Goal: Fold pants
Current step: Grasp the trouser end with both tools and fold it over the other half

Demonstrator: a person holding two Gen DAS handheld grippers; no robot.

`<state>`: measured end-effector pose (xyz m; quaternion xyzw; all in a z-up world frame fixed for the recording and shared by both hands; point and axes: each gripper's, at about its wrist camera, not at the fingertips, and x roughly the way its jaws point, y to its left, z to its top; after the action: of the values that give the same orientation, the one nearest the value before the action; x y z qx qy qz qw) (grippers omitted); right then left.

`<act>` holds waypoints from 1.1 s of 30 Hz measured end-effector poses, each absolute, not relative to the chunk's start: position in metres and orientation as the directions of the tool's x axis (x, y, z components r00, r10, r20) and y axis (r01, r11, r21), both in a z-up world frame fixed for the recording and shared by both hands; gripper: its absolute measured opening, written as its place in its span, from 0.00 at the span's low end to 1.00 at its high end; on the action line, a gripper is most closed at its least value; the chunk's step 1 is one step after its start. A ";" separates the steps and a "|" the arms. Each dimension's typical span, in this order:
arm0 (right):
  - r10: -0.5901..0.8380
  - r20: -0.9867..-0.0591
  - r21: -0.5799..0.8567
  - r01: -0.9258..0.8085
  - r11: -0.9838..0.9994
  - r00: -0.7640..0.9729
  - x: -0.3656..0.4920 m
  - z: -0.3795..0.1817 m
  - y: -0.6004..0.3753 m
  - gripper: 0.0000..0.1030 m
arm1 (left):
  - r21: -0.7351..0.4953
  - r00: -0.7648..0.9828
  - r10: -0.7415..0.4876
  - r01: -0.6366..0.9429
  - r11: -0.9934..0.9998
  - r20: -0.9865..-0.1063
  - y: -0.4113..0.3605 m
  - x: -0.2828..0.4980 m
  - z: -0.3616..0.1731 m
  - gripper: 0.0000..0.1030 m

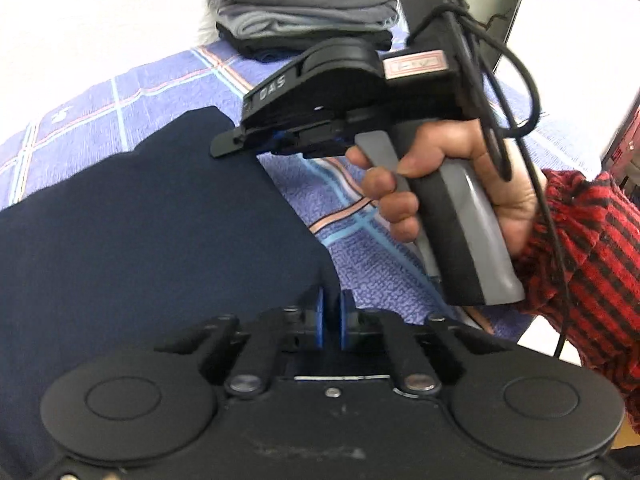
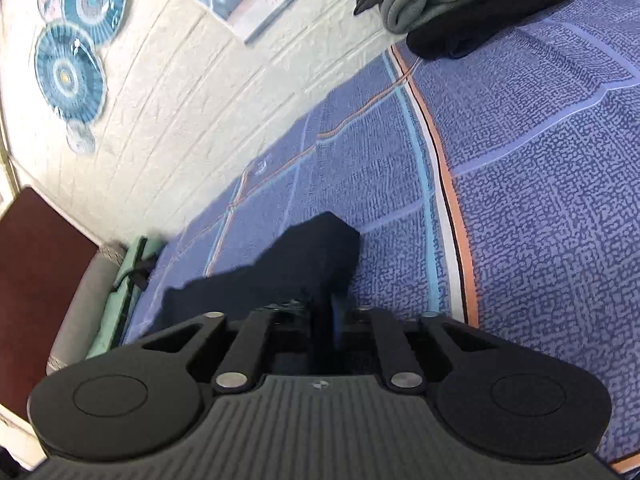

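- Pants (image 1: 140, 216): dark navy, flat on the blue bedspread (image 1: 384, 256), spreading left of both claws.
- Left claw (image 1: 331, 320): pads together, clamped on the pants' right edge.
- Right claw (image 1: 256, 146): pinching the pants' far corner; hand (image 1: 452, 176) squeezing its handle.
- Clothes stack (image 1: 300, 12): beyond both claws.

The folded fabric pants (image 1: 140, 220) are plain dark navy. The bedspread (image 1: 380, 256) beneath is periwinkle blue with a fine mottled texture, crossed by a grid of light blue, white, black and salmon-orange stripes. The stack of folded clothes (image 1: 300, 12) shows layers of pale denim blue, rust red, greys and black. The person's sleeve (image 1: 592, 248) is red-and-black check. The wall (image 2: 168, 100) is white brick relief, bearing round paper fans (image 2: 70, 74) in turquoise and blue. Both tongs are black with blue pads (image 1: 319, 312).
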<state>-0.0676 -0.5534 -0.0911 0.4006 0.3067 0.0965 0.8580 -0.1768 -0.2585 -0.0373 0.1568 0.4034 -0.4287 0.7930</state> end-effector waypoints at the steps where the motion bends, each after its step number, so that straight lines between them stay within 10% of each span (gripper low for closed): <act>1: 0.403 -0.432 0.755 0.079 0.651 0.807 -0.071 -0.086 -0.557 0.07 | -0.114 0.303 -0.571 0.806 0.581 -0.763 -0.256 -0.177 -0.036 0.06; 19: 0.307 -0.446 0.664 0.081 0.743 0.841 -0.070 -0.032 -0.533 0.06 | -0.415 0.204 -0.754 0.732 0.541 -0.624 -0.183 -0.150 -0.025 0.04; 33: 0.478 -0.438 0.510 -0.227 0.829 0.761 0.016 0.042 -0.370 0.07 | -0.608 0.553 -0.746 0.462 0.645 -0.371 0.063 -0.138 0.002 0.04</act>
<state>0.0159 -0.3703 0.0422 0.2190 0.2864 0.1933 0.9125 -0.1377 0.0634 0.0016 -0.2272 0.3122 -0.3546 0.8516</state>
